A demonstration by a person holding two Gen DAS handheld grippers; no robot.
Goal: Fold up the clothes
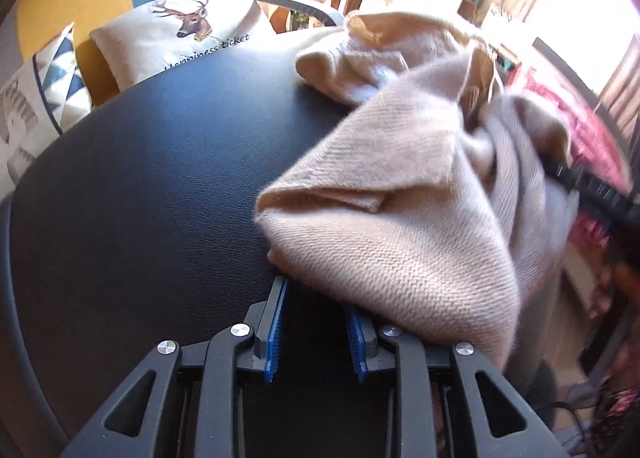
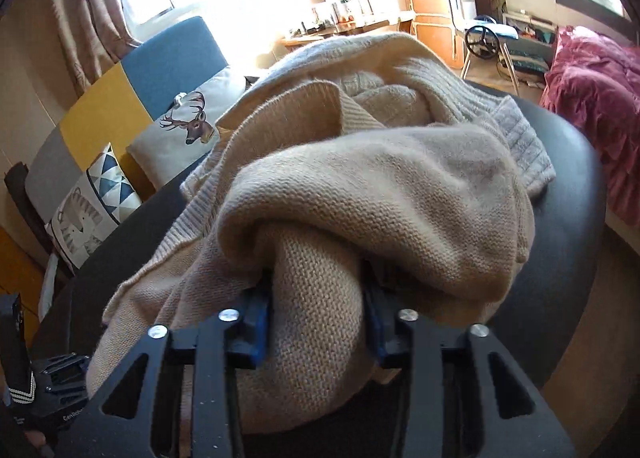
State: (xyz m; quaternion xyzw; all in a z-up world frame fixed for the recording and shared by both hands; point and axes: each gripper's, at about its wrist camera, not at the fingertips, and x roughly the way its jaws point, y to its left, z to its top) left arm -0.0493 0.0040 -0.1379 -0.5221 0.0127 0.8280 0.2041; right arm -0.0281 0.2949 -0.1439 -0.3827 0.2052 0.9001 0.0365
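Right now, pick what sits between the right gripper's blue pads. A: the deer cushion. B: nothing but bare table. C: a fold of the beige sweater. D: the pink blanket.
C: in the right wrist view a thick roll of the beige sweater fills the gap of the right gripper.

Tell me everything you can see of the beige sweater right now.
The beige sweater is soft knit with ribbed edging, crumpled in a heap on the black table, not yet folded. The right gripper is shut on a thick bunch of it. The left gripper sits at its near edge, jaws empty.
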